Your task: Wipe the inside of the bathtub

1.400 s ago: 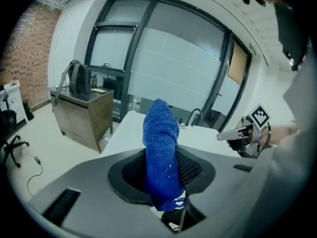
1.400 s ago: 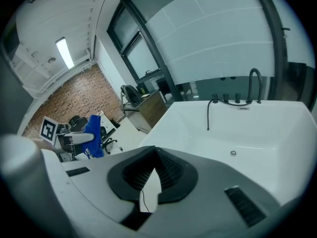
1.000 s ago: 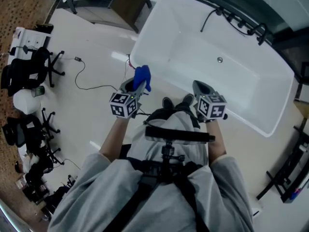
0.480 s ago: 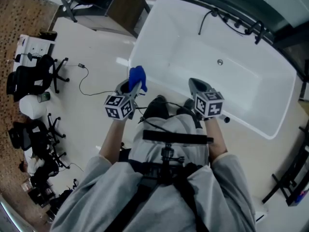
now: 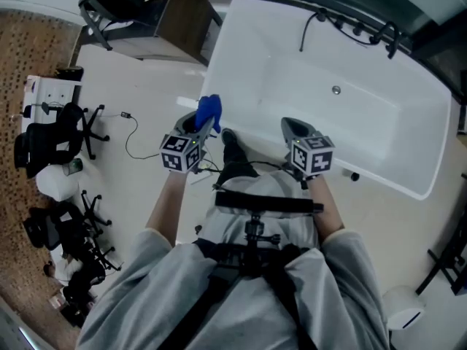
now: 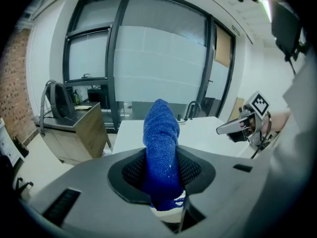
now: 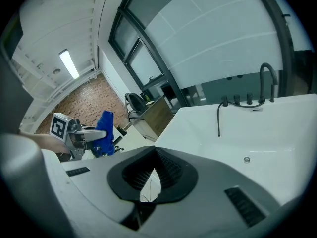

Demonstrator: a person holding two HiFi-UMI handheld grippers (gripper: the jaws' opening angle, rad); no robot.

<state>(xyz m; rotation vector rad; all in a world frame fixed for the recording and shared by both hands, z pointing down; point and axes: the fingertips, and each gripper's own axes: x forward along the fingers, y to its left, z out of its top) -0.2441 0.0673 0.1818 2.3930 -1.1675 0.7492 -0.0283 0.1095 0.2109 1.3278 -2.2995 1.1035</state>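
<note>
Pale floor (image 5: 139,86) lies below the left claw (image 5: 204,125), clamped on a blue cloth (image 5: 211,109), and the right claw (image 5: 292,127), jaws nearly together on nothing, while the bathtub (image 5: 379,71) just ahead of both 2 claws looks untouched, so wiping is, I judge, not yet begun.

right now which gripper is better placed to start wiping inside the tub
Left. The left gripper is shut on the blue cloth, close to the bathtub rim. The right gripper is shut and empty, so it has nothing to wipe with.
</note>
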